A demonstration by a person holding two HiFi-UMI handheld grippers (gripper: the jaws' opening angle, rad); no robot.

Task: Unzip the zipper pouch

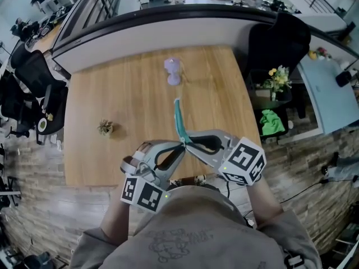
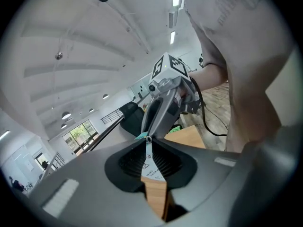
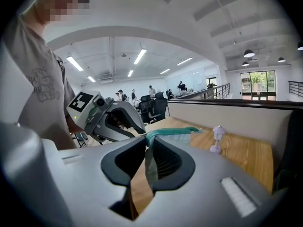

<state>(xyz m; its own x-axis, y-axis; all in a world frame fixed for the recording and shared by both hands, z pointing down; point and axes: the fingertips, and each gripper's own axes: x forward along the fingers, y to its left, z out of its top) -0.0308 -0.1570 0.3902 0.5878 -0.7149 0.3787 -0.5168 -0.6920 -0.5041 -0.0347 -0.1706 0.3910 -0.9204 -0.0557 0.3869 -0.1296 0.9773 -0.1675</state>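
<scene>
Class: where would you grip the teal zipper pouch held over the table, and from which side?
At its near end, from the sides. The zipper pouch stands thin and edge-on, so jaws close flat across it: left gripper on the tag by the metal ring, right gripper beside it.

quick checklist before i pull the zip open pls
1. Left gripper shut on the pouch: ok.
2. Right gripper shut on the pouch: ok, teal fabric sits between its jaws.
3. Left gripper holding the zip pull itself: cannot tell; only a printed white tab shows between its jaws.
4. Zip closed or already part open: cannot tell.
5. Pouch lifted off the table: ok, it looks held in the air between the grippers.
6. Purple ornament and small plant apart from the pouch: ok.
</scene>
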